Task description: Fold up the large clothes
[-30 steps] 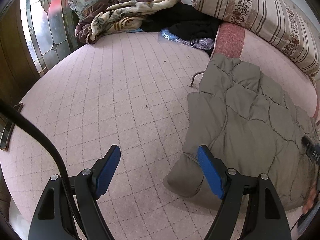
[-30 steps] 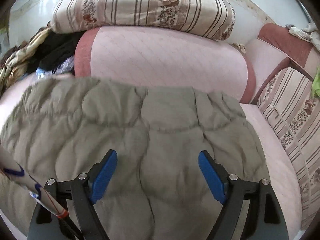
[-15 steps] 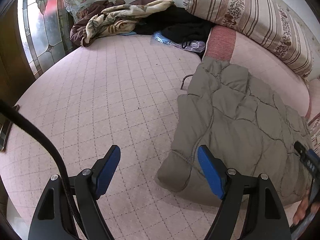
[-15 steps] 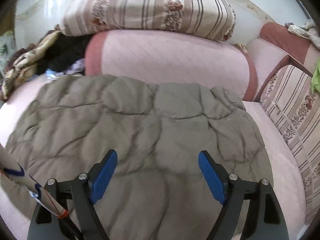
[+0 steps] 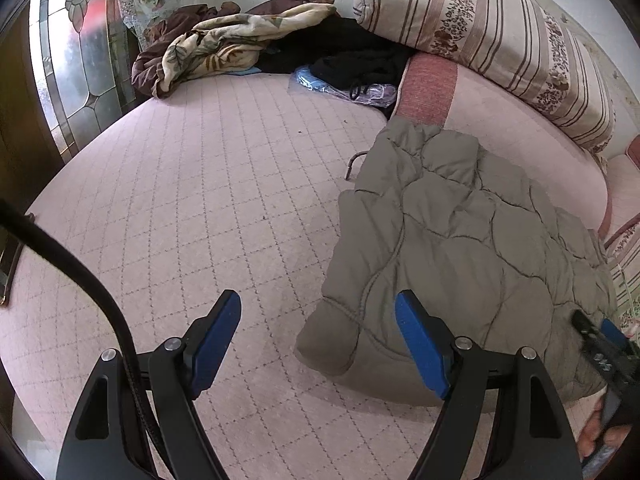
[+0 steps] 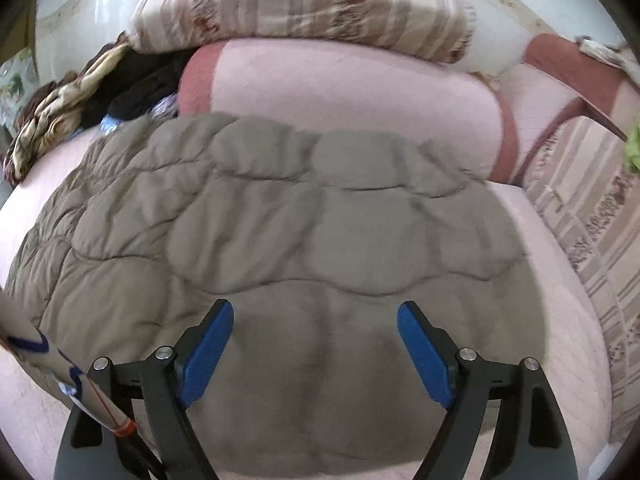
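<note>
On the pink quilted bed (image 5: 208, 200), an olive puffer jacket (image 5: 460, 248) lies compactly folded by the bolster; left gripper (image 5: 318, 340) and right gripper (image 6: 316, 344) hover wide, holding nothing.

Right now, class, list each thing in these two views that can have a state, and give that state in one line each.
Left gripper: open, empty.
Right gripper: open, empty, over the jacket.
Quilted jacket: folded, lying flat on the bed.
Patterned blanket: crumpled in a heap.
Striped cushion: resting on the pink bolster.
</note>
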`<state>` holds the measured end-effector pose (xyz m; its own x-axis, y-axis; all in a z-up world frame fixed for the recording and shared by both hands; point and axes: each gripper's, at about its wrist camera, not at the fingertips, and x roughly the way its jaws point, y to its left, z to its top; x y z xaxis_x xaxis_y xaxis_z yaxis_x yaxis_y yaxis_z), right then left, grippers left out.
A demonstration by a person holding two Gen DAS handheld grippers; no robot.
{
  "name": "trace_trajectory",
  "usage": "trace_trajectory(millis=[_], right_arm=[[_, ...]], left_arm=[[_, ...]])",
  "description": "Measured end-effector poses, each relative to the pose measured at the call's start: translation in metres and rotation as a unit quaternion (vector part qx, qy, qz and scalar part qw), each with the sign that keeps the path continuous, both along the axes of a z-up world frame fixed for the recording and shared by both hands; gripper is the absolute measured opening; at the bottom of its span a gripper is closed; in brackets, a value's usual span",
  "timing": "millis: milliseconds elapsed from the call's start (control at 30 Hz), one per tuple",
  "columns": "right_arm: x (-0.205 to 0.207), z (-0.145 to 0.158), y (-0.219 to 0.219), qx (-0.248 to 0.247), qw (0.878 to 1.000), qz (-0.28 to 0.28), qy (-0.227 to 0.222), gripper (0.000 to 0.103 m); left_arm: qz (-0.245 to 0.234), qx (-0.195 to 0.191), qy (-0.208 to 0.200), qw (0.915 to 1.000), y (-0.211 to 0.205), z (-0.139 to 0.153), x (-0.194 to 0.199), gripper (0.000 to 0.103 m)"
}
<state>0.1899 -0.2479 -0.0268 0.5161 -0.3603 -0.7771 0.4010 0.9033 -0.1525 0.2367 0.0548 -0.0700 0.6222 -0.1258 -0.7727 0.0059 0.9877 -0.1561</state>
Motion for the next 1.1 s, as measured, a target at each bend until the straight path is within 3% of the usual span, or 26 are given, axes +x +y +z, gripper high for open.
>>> trace_trajectory(millis=[100,200,467,633,700,967,1100], right_arm=[[-0.015,-0.011,-0.035,0.015,0.999,-0.041,0.023,0.087],[-0.03,-0.021,-0.057,0.064,0.996,-0.061,0.027,0.088],[-0.063,0.019,-0.083,0.042,0.997,-0.067,0.013,0.089],[-0.09,0.029,-0.142,0.064,0.991,-0.117,0.005,0.093],[-0.094,0.027,-0.16,0.084,0.989,-0.124,0.006,0.098],[-0.087,-0.003,-0.217,0.195,0.97,-0.144,-0.011,0.1],[-0.074,-0.016,-0.229,0.24,0.962,-0.128,-0.019,0.101]], left_arm=[[-0.003,0.003,0.003,1.0,-0.004,-0.001,-0.001,0.079],[-0.005,0.011,0.004,0.9999,-0.01,-0.002,-0.001,0.079],[-0.011,0.027,0.007,0.9996,-0.02,-0.006,0.0,0.079],[-0.012,0.027,0.015,0.9994,-0.023,-0.01,0.003,0.079],[-0.014,0.026,0.014,0.9995,-0.022,-0.01,0.003,0.079],[-0.019,0.035,0.017,0.999,-0.024,-0.013,0.011,0.079],[-0.03,0.007,0.029,0.9991,-0.016,-0.01,0.024,0.079]])
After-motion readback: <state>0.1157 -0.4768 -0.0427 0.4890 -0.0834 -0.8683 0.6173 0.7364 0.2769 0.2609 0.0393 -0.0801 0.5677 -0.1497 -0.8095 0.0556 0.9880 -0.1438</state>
